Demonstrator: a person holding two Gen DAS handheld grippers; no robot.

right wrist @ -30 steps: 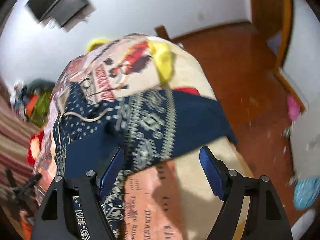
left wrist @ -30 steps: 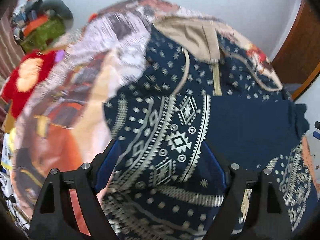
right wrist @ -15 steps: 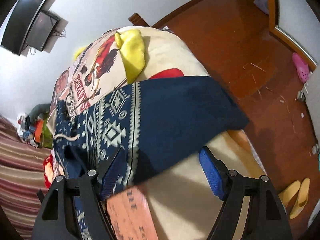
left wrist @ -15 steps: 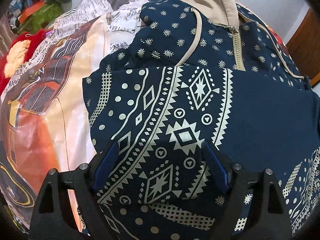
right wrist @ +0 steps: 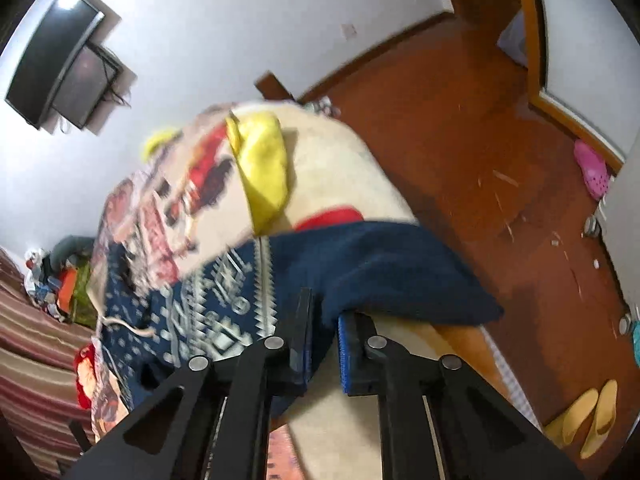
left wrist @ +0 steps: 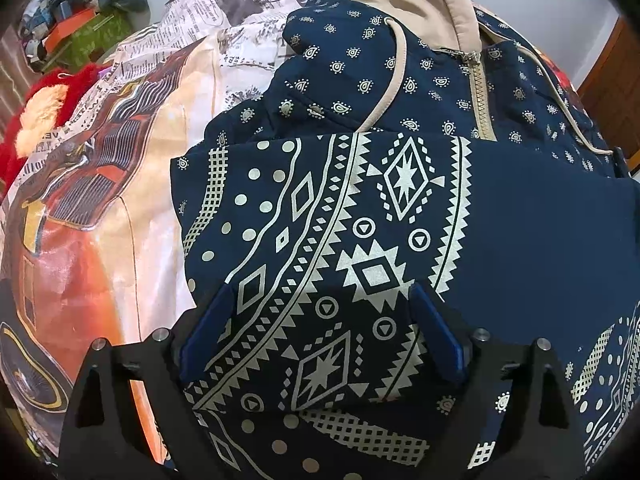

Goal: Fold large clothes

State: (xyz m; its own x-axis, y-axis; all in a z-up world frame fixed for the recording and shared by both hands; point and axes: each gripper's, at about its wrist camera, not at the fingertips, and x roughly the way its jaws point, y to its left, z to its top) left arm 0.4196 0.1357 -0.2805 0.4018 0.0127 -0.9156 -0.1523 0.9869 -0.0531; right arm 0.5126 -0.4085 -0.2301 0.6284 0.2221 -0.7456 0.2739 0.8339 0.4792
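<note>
Navy patterned hoodie (left wrist: pixel 400 208) lies spread on bed (left wrist: pixel 100 240) | right gripper (right wrist: pixel 324 344) has just clamped onto its plain edge | left gripper (left wrist: pixel 320 336) spread wide above folded cloth, gripping nothing | advice: lift edge evenly, keep fold square.

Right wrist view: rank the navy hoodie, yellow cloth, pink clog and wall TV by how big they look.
1. navy hoodie, though nearness inflates it
2. wall TV
3. yellow cloth, close to the TV in looks, so unsure
4. pink clog
</note>
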